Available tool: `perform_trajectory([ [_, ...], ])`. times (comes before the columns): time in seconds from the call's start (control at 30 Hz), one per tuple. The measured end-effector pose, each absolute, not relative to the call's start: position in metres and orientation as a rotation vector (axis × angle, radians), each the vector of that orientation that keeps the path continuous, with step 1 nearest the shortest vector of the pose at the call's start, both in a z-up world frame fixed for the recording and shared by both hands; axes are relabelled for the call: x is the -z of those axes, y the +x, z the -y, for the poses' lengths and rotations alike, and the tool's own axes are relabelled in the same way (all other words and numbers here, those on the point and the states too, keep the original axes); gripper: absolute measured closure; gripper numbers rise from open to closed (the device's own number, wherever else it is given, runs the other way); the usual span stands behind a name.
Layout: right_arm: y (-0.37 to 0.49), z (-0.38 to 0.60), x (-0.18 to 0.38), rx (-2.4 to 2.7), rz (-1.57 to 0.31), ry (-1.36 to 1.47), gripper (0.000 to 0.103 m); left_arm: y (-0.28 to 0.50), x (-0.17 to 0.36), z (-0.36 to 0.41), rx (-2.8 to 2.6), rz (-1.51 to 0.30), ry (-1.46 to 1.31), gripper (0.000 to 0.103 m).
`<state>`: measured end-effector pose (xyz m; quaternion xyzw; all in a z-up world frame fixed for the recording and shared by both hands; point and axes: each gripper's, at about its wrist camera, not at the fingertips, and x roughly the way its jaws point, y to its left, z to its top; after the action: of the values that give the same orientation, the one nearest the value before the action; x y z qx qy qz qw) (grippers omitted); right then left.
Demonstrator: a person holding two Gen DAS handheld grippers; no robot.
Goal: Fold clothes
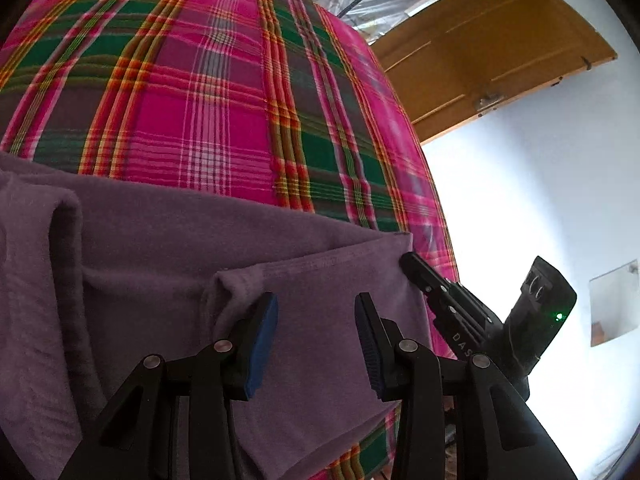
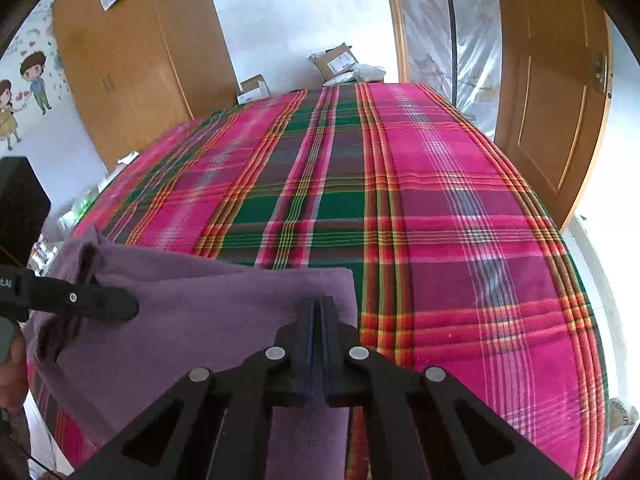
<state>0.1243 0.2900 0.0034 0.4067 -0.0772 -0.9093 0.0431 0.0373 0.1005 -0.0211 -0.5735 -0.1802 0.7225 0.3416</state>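
A purple garment point(image 1: 168, 240) lies partly folded on a bed with a pink and green plaid cover point(image 1: 208, 92). My left gripper point(image 1: 316, 308) is open, its blue pads just above the garment's hem near a folded corner, holding nothing. My right gripper point(image 2: 318, 308) is shut on the garment's right edge point(image 2: 224, 308); it shows in the left wrist view point(image 1: 408, 260) at the garment's corner. The left gripper shows in the right wrist view point(image 2: 128, 308), over the garment's left part.
The plaid cover point(image 2: 440, 220) stretches far beyond the garment. A wooden door point(image 2: 552, 100) stands at the right, a wooden wardrobe point(image 2: 132, 52) at the back left. Cardboard boxes point(image 2: 336, 60) sit behind the bed. The bed's edge drops off to the right point(image 1: 436, 208).
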Motion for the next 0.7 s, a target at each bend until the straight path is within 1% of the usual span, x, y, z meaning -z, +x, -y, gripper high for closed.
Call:
perform_trajectory([
  [0.23, 0.123, -0.292, -0.003, 2.748, 0.242, 1.278, 0.102, 0.041, 0.022, -0.097, -1.868, 0.493, -1.49, 0.062],
  [0.33, 0.122, -0.298, -0.016, 2.748, 0.357, 1.231, 0.101, 0.042, 0.022, -0.103, -1.884, 0.461, -1.484, 0.062],
  [0.53, 0.106, -0.29, -0.006, 2.753, 0.236, 1.323, 0.101, 0.041, 0.025, -0.101, -1.869, 0.485, -1.486, 0.062],
  [0.67, 0.108, -0.293, -0.003, 2.757, 0.268, 1.296, 0.103, 0.041, 0.023, -0.092, -1.857, 0.505, -1.485, 0.062],
  [0.7, 0.108, -0.291, -0.003, 2.764, 0.251, 1.292, 0.103, 0.041, 0.023, -0.091, -1.856, 0.507, -1.484, 0.062],
])
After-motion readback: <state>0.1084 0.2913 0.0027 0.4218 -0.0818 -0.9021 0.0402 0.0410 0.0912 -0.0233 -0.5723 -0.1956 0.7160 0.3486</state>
